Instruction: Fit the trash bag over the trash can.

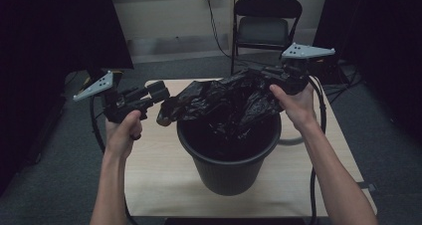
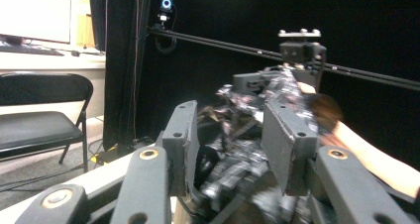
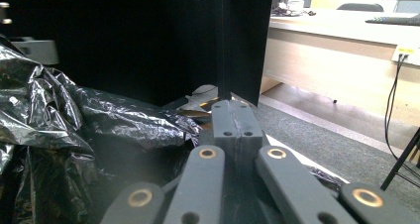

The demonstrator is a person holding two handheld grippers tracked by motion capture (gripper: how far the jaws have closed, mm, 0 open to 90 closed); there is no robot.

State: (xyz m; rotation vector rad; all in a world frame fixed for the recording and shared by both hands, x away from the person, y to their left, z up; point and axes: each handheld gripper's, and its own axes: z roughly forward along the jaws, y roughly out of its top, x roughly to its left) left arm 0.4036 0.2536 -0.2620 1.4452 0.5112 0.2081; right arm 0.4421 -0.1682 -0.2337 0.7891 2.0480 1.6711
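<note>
No writing can be read. Nearest, a black bin point(image 1: 229, 153) stands on the table point(image 1: 159, 170), a black bag point(image 1: 224, 103) bunched over its rim. The left gripper point(image 1: 160, 101), jaws apart, meets the bag's left edge; the right gripper point(image 1: 256, 78) is clamped on its far right edge.

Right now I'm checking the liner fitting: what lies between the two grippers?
In the high view, the crumpled black bag spans the stretch between the left gripper and right gripper, above the bin.

Crumpled black bag point(image 1: 224, 103) (over bin point(image 1: 229, 172)).
</note>
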